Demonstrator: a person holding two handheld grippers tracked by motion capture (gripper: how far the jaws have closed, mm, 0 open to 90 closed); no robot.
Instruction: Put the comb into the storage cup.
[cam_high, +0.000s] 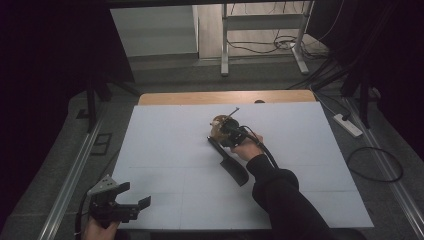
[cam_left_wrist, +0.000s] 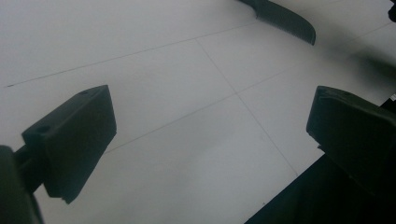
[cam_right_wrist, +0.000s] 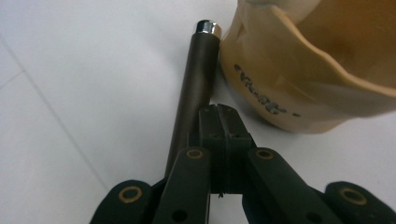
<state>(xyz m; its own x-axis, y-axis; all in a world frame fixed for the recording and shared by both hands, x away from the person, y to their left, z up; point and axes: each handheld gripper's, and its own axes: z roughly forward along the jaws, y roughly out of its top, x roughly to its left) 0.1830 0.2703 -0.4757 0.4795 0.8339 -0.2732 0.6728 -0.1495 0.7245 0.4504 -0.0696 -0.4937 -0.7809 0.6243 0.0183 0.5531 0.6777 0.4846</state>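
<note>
While our right hand-held gripper (cam_right_wrist: 223, 122) is pressing its jaws together, seemingly on nothing, beside the dark handle (cam_right_wrist: 192, 88) and paper cup (cam_right_wrist: 299, 70), we are holding the left hand-held gripper (cam_high: 134, 196) spread; the grasping is remaining undone.

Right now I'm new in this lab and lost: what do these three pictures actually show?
A person holds a two-jawed tool in each hand. One picture looks down from above; the others come from cameras riding on each tool. On the white board lie a black comb with a round handle and a tan paper cup. The left claw stands open over bare board. The right claw is shut beside the comb's handle, near the cup, gripping nothing visible.
</note>
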